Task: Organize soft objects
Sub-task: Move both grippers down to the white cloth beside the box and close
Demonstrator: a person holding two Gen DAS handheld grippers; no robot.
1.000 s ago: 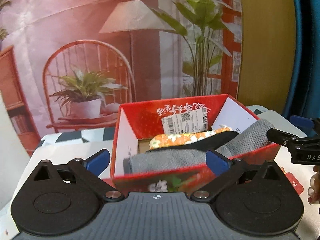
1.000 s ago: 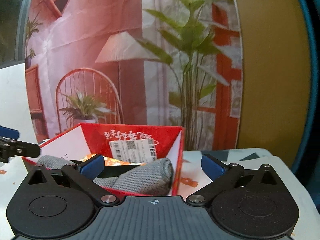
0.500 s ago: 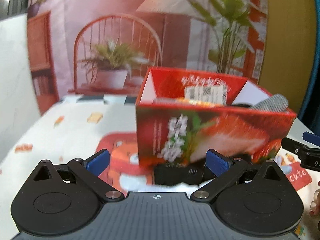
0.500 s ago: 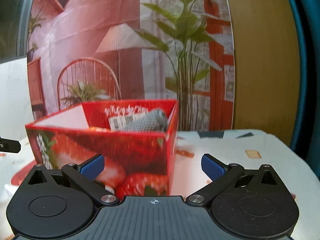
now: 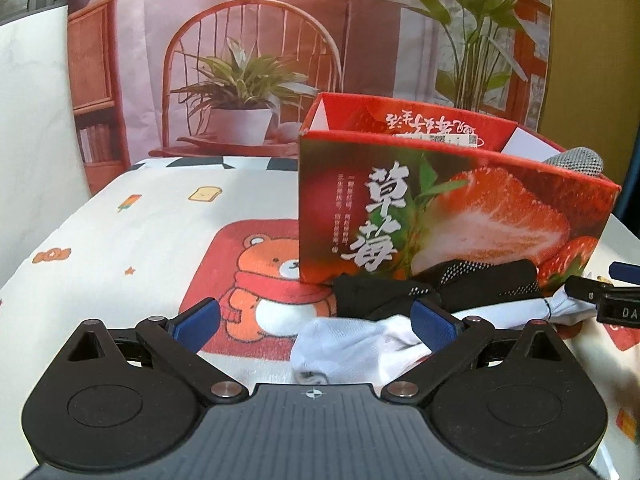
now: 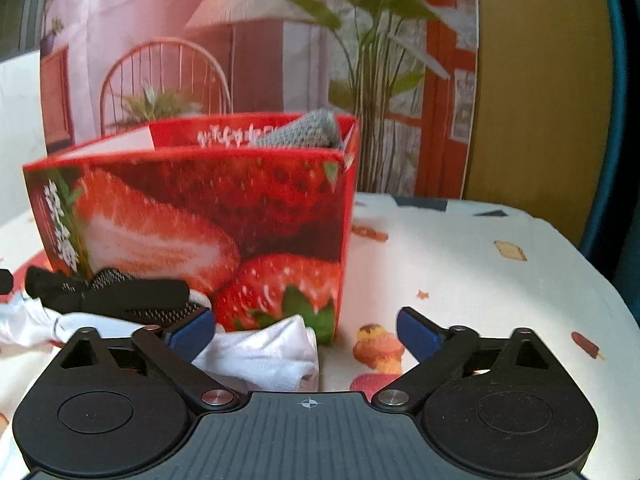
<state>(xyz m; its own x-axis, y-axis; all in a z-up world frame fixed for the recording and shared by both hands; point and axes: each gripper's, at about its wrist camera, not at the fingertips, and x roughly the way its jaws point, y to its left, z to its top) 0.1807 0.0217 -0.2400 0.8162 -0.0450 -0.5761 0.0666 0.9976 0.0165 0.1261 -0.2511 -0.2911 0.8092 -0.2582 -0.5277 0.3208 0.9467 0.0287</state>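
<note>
A red strawberry-print box (image 5: 448,216) stands on the table, also in the right wrist view (image 6: 200,224). A grey knit sock (image 5: 580,162) pokes over its rim (image 6: 308,134). A black sock (image 5: 440,288) and a white sock (image 5: 352,348) lie on the table at the box's front foot. They show in the right wrist view as black sock (image 6: 120,294) and white sock (image 6: 264,352). My left gripper (image 5: 316,318) is open, low over the white sock. My right gripper (image 6: 304,330) is open, low by the white sock's other end.
The table has a white cloth with a red bear print (image 5: 264,276) and small snack motifs (image 6: 508,250). A printed backdrop of a chair, lamp and plants (image 5: 256,60) stands behind. The right gripper's finger shows at the left view's right edge (image 5: 600,296).
Both grippers have come down from above the box's rim to table level in front of it. The socks on the table have come into view. Both stay open.
</note>
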